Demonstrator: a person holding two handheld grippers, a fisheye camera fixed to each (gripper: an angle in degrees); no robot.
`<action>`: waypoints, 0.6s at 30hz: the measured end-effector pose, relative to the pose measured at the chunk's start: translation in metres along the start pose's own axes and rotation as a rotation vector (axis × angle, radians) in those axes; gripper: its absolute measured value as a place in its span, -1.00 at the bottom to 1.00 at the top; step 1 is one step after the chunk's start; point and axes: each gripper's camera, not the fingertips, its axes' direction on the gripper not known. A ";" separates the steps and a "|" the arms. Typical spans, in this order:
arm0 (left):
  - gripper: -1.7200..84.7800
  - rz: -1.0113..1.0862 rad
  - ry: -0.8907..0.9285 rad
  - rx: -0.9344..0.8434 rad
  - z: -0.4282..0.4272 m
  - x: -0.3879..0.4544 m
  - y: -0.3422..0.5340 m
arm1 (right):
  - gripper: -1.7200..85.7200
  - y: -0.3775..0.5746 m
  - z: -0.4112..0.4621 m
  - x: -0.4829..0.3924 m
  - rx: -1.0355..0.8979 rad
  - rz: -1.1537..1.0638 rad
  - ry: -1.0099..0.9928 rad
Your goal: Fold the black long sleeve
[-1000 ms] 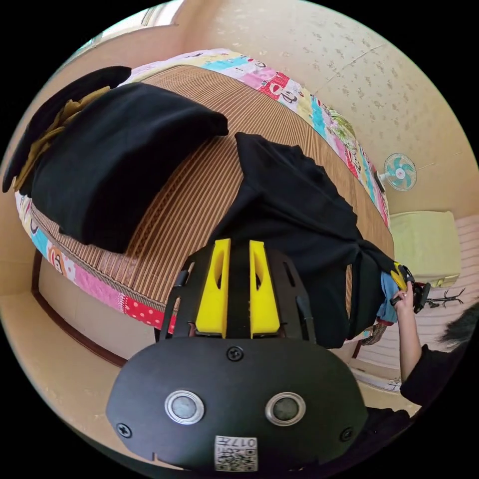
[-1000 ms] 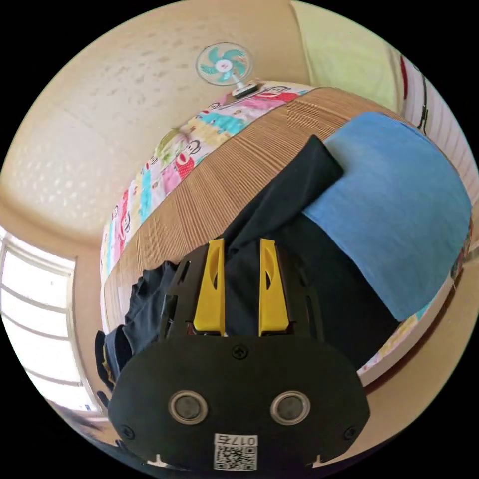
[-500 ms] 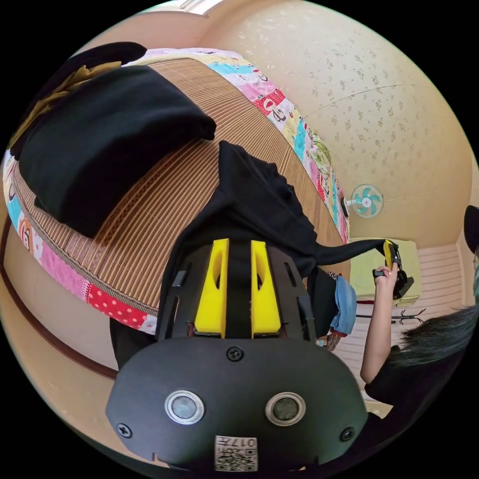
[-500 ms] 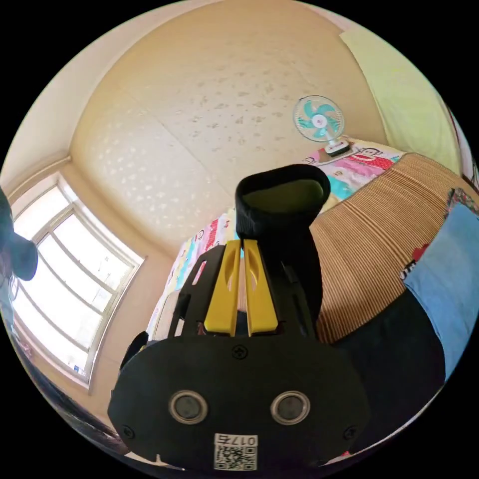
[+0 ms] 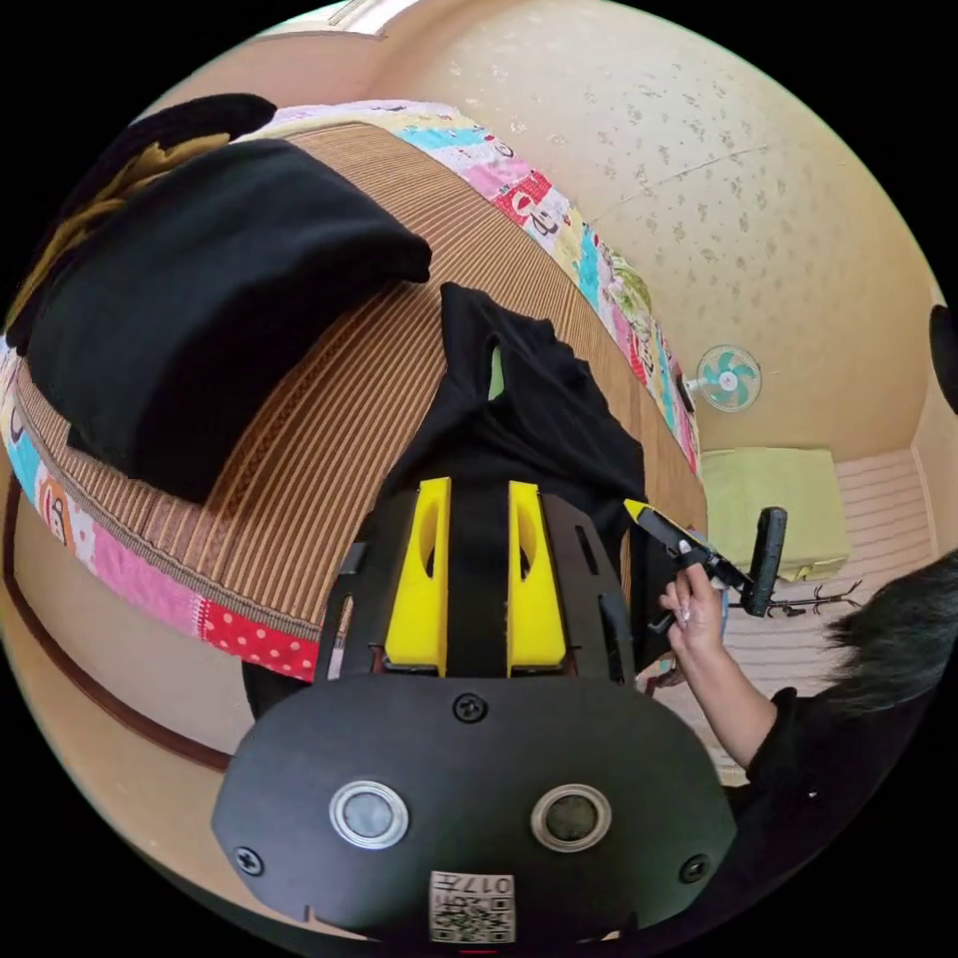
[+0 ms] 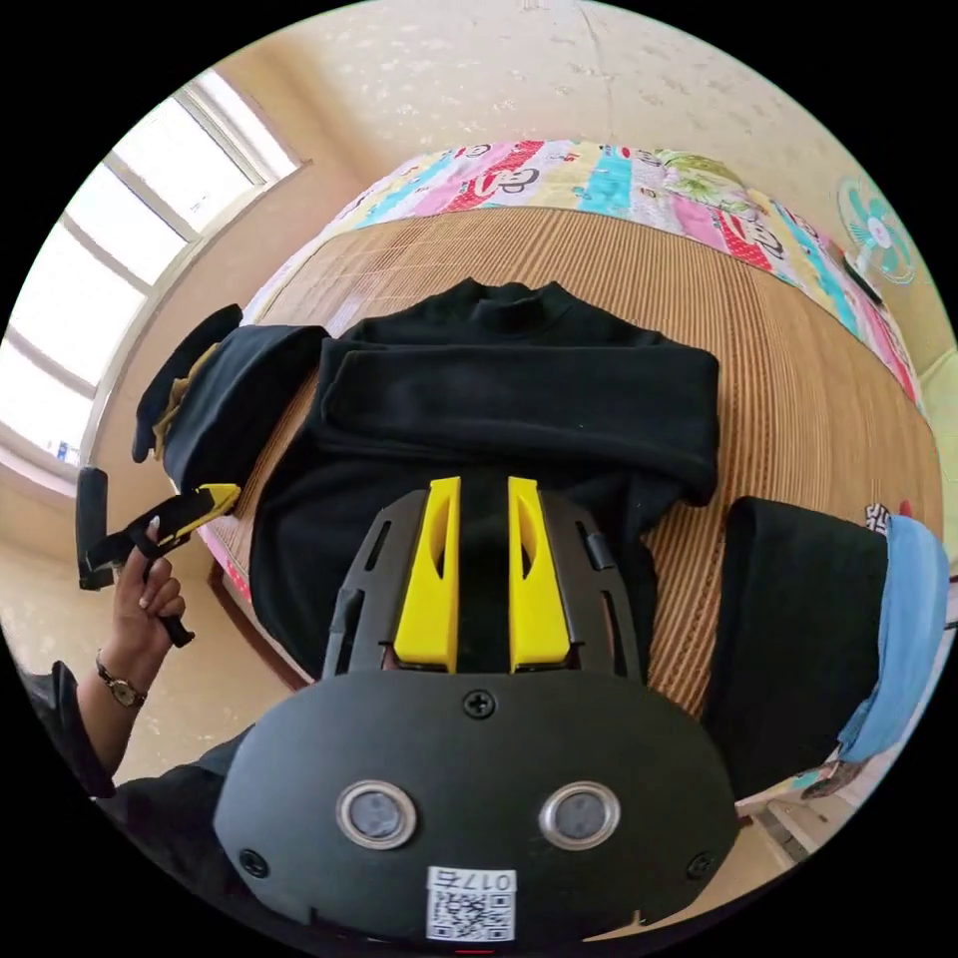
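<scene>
- Left gripper view, setting: striped woven mat (image 5: 329, 439) over a patchwork cartoon bedsheet (image 5: 559, 215); speckled cream wall behind, small teal fan (image 5: 728, 377) on it.
- Left gripper (image 5: 477, 519), same view: yellow jaws parted to a narrow gap, black fabric seen between them; whether they press on it cannot be told.
- Black long sleeve (image 5: 519, 419): spread on the mat ahead of the jaws, strongly foreshortened; its near hem is hidden behind the gripper body.
- Folded black garment (image 5: 200, 289): lies apart from the long sleeve, toward the mat's far corner; a mustard-coloured item (image 5: 90, 215) beneath it is mostly covered.
- Right gripper (image 5: 644, 517), at the view's edge: held by a hand (image 5: 691, 611), its yellow tip at the long sleeve's edge; jaw state not readable here.
- Right gripper view, setting: same mat (image 6: 798, 399) and bedsheet (image 6: 599, 180), window (image 6: 120, 259) at one side.
- Right gripper (image 6: 484, 539), own view: jaws slightly apart over the long sleeve's lower body; grip not determinable.
- Black long sleeve (image 6: 519, 399): lies flat, collar away from the camera, one sleeve folded across the chest; lower hem hidden by the gripper.
- Black folded stack (image 6: 798, 619) with blue cloth (image 6: 903, 639) beside it: partly cut off by the view's rim.
- Left gripper (image 6: 185, 509): held in a hand (image 6: 145, 599) off the mat's edge, jaws look closed together.
</scene>
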 end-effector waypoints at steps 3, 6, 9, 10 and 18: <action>-0.74 0.071 -0.020 -0.037 0.042 0.008 -0.044 | -0.78 -0.017 0.005 0.021 0.046 0.010 0.124; -0.78 0.084 -0.042 -0.152 0.110 0.003 -0.094 | -0.79 -0.067 0.063 0.032 -0.092 -0.012 0.183; -0.84 0.131 -0.029 -0.166 0.146 0.006 -0.152 | -0.80 -0.129 0.130 0.045 -0.270 0.060 0.192; -0.84 0.141 -0.029 -0.171 0.151 0.008 -0.165 | -0.80 -0.153 0.132 0.048 -0.199 0.084 0.211; -0.74 0.267 0.072 -0.009 0.091 0.043 -0.252 | -0.78 -0.202 0.066 0.070 0.073 0.163 0.001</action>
